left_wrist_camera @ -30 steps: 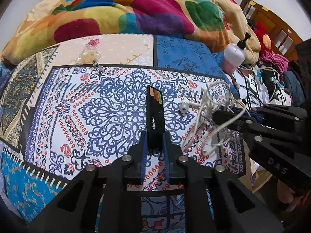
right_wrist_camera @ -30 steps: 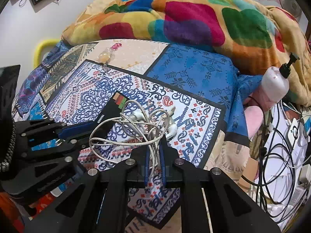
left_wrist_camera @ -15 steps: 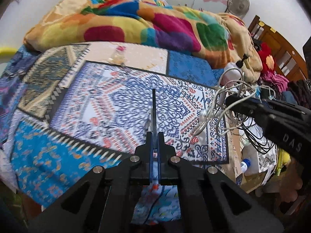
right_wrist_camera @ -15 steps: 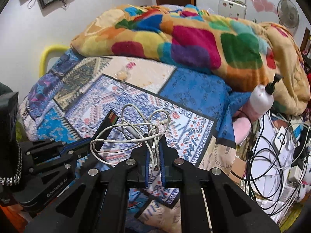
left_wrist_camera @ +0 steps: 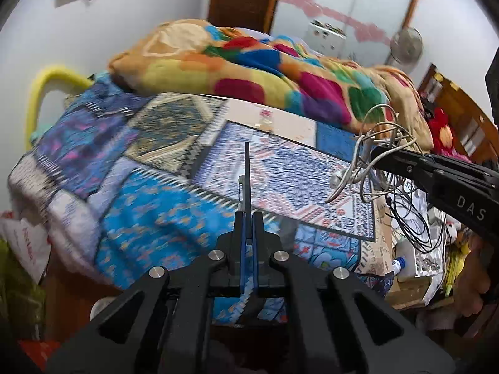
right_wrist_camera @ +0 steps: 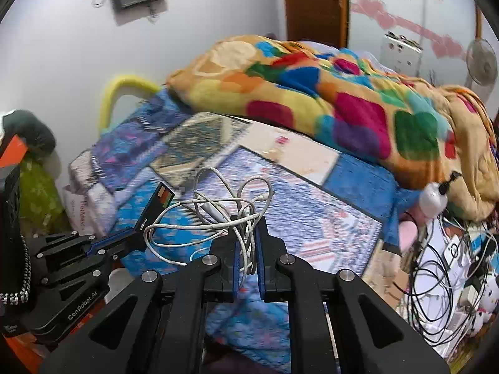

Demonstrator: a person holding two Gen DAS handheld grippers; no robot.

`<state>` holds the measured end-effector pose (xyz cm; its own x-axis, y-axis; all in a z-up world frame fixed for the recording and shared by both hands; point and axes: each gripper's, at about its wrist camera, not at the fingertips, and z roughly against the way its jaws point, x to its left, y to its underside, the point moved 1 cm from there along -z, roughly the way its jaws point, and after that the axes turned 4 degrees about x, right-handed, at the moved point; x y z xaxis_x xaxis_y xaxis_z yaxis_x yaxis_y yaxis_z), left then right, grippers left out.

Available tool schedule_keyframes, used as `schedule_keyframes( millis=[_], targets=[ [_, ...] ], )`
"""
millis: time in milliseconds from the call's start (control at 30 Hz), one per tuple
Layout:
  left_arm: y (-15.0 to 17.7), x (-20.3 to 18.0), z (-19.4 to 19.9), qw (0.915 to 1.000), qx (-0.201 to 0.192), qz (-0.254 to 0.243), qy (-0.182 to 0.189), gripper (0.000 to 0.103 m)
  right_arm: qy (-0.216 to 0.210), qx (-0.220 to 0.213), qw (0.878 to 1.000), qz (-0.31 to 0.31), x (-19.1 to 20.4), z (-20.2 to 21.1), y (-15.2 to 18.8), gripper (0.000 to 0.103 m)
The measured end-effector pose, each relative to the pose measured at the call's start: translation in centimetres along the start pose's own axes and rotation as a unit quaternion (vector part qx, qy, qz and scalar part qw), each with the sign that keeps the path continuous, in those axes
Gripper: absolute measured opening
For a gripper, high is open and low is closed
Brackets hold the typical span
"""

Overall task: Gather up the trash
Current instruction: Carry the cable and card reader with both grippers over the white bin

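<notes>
Behind both claws lies the bed (right_wrist_camera: pixel 312 218), its patterned sheet under a bright patchwork blanket (right_wrist_camera: pixel 343 93). Your left claw (left_wrist_camera: pixel 248 218) is clenched on a thin black card (left_wrist_camera: pixel 247 180), edge-on, its long axis running straight out from the jaws. Your right claw (right_wrist_camera: pixel 248 233) grasps a tangled white cable (right_wrist_camera: pixel 218 208), loops spilling toward the left claw. Both pieces are lifted clear of the bed. 1 small clear wrapper (right_wrist_camera: pixel 277 149) remains far ahead near the blanket, roughly centred, nearer neither claw.

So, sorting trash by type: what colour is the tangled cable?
White, slightly greyed: the tangled cable, clearest in the right wrist view.
</notes>
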<state>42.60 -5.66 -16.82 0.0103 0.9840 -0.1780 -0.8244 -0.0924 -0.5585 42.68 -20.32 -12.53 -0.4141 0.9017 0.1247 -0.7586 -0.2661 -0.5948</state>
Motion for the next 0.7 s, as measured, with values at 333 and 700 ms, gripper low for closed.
schedule_keyframes(
  millis=[333, 700],
  targets=[
    [5.0, 8.3, 7.5, 0.9963, -0.029, 0.066, -0.048, 0.002, -0.052, 0.009, 0.997, 0.056, 10.2, 1.0, 1.7, 0.008],
    [12.4, 17.7, 13.6, 0.9832, -0.038, 0.144, -0.105, 0.002, -0.095, 0.032, 0.983, 0.154, 21.5, 0.1, 4.1, 0.008]
  ],
)
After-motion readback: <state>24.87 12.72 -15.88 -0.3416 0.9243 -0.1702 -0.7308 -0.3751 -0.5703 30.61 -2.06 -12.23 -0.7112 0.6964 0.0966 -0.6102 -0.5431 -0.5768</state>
